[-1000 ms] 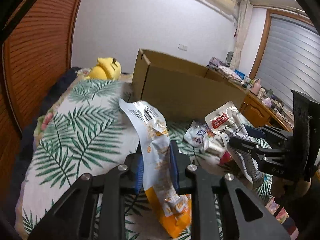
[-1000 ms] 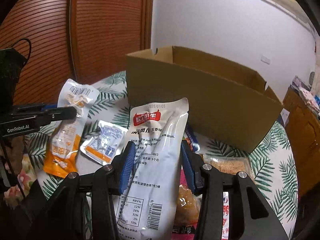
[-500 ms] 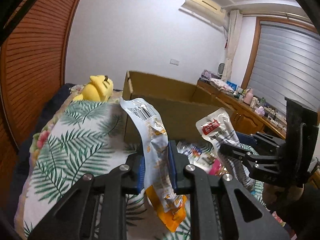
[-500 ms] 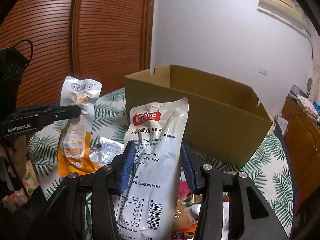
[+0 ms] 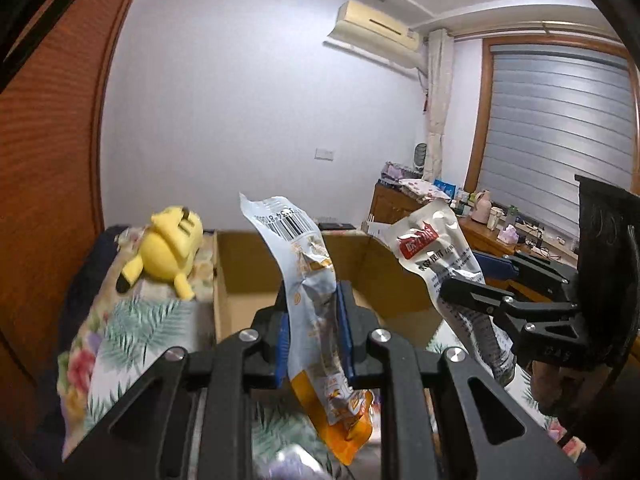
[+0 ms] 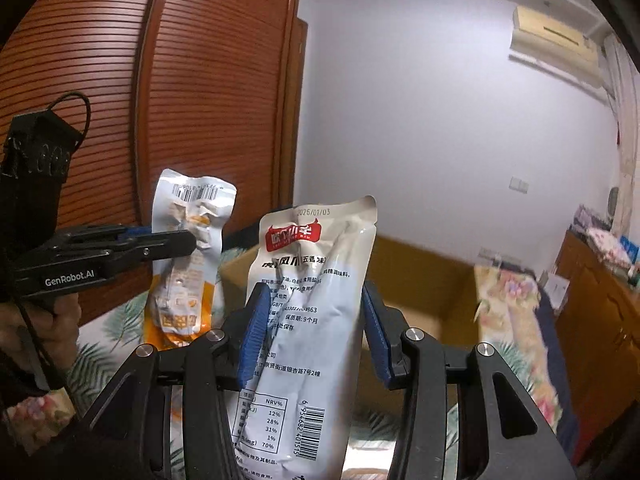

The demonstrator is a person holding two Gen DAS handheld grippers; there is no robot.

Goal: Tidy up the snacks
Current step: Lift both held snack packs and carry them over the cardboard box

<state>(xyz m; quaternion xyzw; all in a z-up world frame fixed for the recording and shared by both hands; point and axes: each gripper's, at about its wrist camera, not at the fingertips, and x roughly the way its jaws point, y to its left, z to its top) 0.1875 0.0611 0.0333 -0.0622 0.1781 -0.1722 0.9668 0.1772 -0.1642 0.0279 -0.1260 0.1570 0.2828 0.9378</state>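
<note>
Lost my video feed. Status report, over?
Left tongs shut on orange snack pouch. Right tongs shut on white snack pouch. Cardboard box ahead, path open.

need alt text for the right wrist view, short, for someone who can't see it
The right gripper holds a white snack pouch with a red label upright between its blue-padded jaws, in front of an open cardboard box on a leaf-print bed cover. At left, the left gripper holds up a white and orange snack packet before a wooden slatted wardrobe.

The cardboard box (image 6: pixel 420 280) is motion-blurred, its inside hidden behind both packets.
</note>
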